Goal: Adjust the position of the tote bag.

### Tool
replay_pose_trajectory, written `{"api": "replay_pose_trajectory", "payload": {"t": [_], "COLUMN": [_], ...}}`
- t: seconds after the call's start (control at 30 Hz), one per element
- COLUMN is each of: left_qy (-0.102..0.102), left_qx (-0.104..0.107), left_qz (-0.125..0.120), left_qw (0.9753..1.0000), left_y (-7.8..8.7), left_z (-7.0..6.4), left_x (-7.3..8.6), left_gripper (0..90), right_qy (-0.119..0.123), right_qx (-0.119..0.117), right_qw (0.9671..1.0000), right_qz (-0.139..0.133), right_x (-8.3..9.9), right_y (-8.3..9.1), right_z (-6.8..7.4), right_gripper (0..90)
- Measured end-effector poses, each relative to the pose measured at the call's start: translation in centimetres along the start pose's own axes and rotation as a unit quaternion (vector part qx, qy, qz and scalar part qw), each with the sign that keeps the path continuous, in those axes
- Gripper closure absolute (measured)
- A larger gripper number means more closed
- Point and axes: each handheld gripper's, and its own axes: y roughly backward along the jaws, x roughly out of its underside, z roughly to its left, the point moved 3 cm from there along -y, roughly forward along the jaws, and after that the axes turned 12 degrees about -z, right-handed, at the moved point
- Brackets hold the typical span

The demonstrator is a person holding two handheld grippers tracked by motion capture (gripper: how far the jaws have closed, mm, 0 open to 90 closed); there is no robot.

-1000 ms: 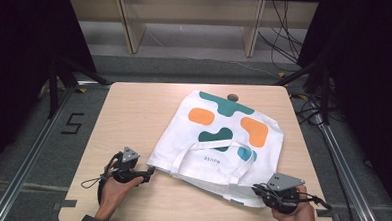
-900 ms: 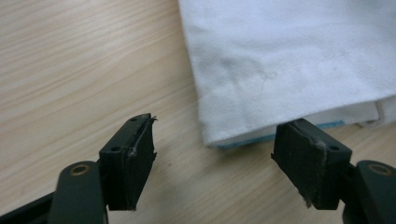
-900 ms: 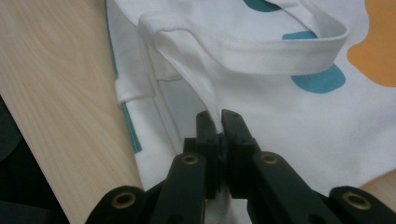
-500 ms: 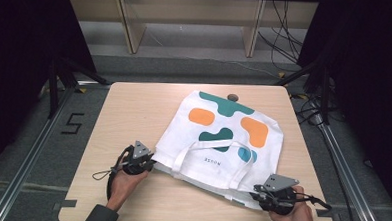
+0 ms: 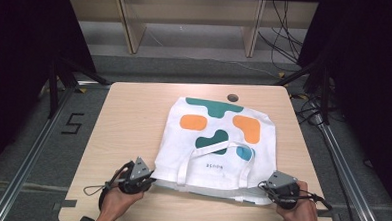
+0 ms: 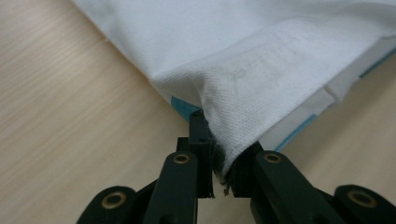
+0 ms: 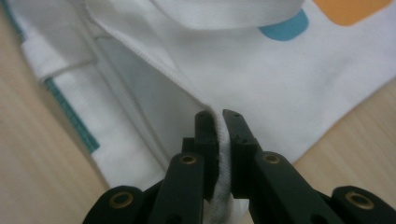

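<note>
The wooden tabletop (image 5: 128,117) is covered at its middle and near edge by a white tote bag (image 5: 215,141) laid flat, printed with orange and green shapes. Its near left corner is pinched between the jaws of the left gripper (image 5: 148,179); its near right corner is clamped by the right gripper (image 5: 266,189).

Light wooden table (image 5: 128,117), wooden shelf legs (image 5: 128,27) behind, black cables (image 5: 282,41) on floor
</note>
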Motion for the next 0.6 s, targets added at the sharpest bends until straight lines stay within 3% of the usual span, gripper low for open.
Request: {"api": "replay_pose_trajectory", "payload": {"t": [0.03, 0.1, 0.17, 0.2, 0.27, 0.3, 0.43, 0.5, 0.53, 0.6], "left_qy": [0.0, -0.02, -0.014, -0.007, 0.006, 0.003, 0.016, 0.004, 0.01, 0.002], "left_qx": [0.002, 0.008, 0.021, 0.023, 0.019, 0.015, -0.001, -0.004, -0.008, -0.02], "left_qz": [-0.005, 0.011, 0.016, 0.015, 0.005, 0.005, -0.006, -0.007, -0.012, -0.003], "left_qw": [1.0, 0.9997, 0.9996, 0.9996, 0.9998, 0.9999, 0.9998, 1.0, 0.9998, 0.9998], "left_y": [0.5, 1.5, 1.8, 1.9, 2.0, 2.1, 1.9, 1.9, 1.8, 1.4], "left_z": [-0.7, -2.1, -3.0, -3.1, -2.9, -2.7, -2.4, -2.3, -2.4, -2.3], "left_x": [0.2, 0.8, 1.5, 1.6, 1.4, 1.3, 1.3, 1.0, 0.9, 0.8], "left_gripper": [82.3, 82.0, 81.3, 80.9, 78.7, 77.2, 60.5, 51.6, 48.2, 44.4], "right_qy": [-0.007, 0.002, -0.004, 0.0, -0.004, -0.013, -0.034, -0.05, -0.055, -0.056], "right_qx": [0.004, 0.003, 0.005, 0.009, -0.004, 0.0, -0.005, -0.007, -0.006, -0.008], "right_qw": [1.0, 1.0, 0.9999, 0.9999, 0.9998, 0.9998, 0.9989, 0.9984, 0.9982, 0.998], "right_qz": [0.001, -0.009, -0.009, -0.009, -0.016, -0.017, -0.03, -0.026, -0.024, -0.026], "right_x": [-0.1, -0.5, -0.8, -0.9, -1.2, -1.2, -0.5, 0.2, 0.4, 0.6], "right_y": [-0.1, -0.7, -1.2, -1.5, -1.7, -1.6, -1.2, -1.2, -1.2, -1.1], "right_z": [-0.2, -1.0, -1.4, -1.6, -1.8, -1.8, -2.1, -2.4, -2.4, -2.4], "right_gripper": [85.7, 85.7, 85.6, 85.5, 84.8, 83.7, 69.3, 64.7, 64.4, 65.3]}}
